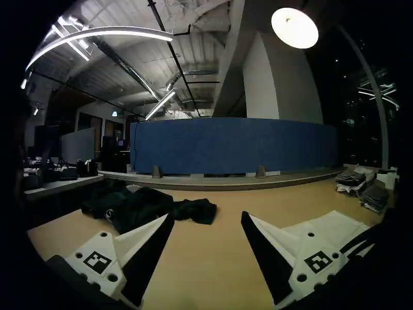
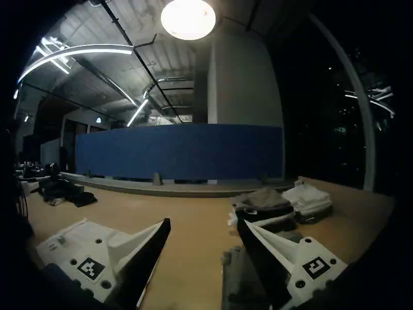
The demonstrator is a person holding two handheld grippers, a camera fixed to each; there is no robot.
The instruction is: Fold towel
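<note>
Both tools are released. The left tool has its fingers spread with only bare bench between them; the right tool is likewise spread and grips nothing. The towel to fold, my guess, is in the dark crumpled heap, ahead of the left tool and a bit to its left, apart from the fingertips. From the right tool it's far off to the left. Ahead-right of the right tool, near its right finger, are folded stacks. A gray cloth lies flat by that finger; I can't tell if they touch. Step in hand, I judge: pick one towel out of the heap. To do it well, I'd send the left tool forward-left and low. I'd pinch a single near edge or corner, not a bunch, because the heap looks tangled and I can't separate the pieces by eye. I'd lift slowly to check that just one comes. Then I'd bring the right tool across for a second corner, steering clear of the stacks, and spread the towel flat on bare bench before any fold.
</note>
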